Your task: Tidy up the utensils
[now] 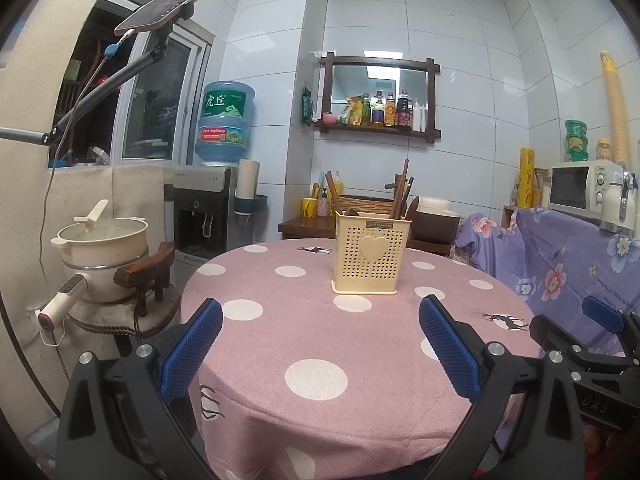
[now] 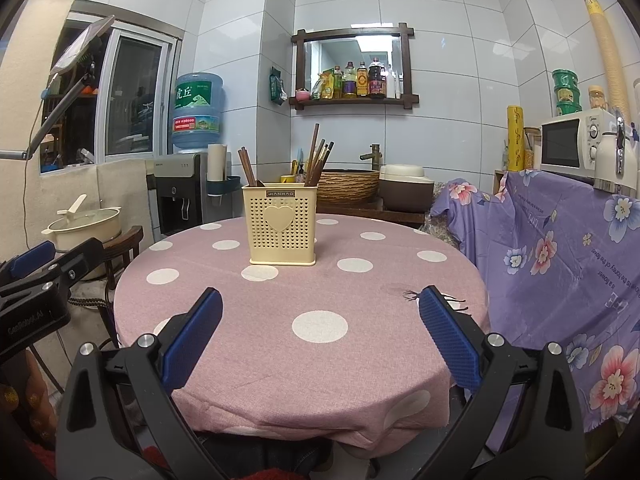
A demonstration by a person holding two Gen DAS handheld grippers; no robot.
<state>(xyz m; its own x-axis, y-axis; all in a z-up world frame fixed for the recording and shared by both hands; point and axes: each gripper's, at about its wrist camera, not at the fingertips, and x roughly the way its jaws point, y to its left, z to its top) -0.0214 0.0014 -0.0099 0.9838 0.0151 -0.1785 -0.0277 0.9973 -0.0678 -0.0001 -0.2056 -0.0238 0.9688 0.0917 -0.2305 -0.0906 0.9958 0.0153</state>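
The left tool [image 1: 320, 344] fills the bottom of the left wrist view, its blue pads [image 1: 192, 352] spread wide with nothing between them. The right tool [image 2: 320, 336] sits the same way at the bottom of the right wrist view, wide and empty, pads [image 2: 448, 336] apart over the pink spotted cloth.

Each view catches the other tool at its edge: the right tool shows at the lower right of the left view, the left tool at the lower left of the right view. The left view alone shows the phone [image 1: 162, 6] on its stand in the upper left, screen side visible; in the right view it appears only edge-on. The right view shows the woven basin [image 2: 348, 186] and tap [image 2: 372, 154] behind the holder, mostly hidden in the left view. The pot [image 1: 104, 248] with its white lid sits large at centre left of the left view.

The holder [image 1: 372, 254], cream with a heart on its front, stands upright on the round desk [image 1: 280, 360], in the centre of the left view, right of middle, and well beyond both tools. In the right view the holder [image 2: 282, 224] stands just left of centre. Chopsticks [image 2: 316, 156] stand tilted in its rear compartments, some at the left corner, more at the right; a spoon-like handle peeks above the rim, though which compartment it is in cannot be told.
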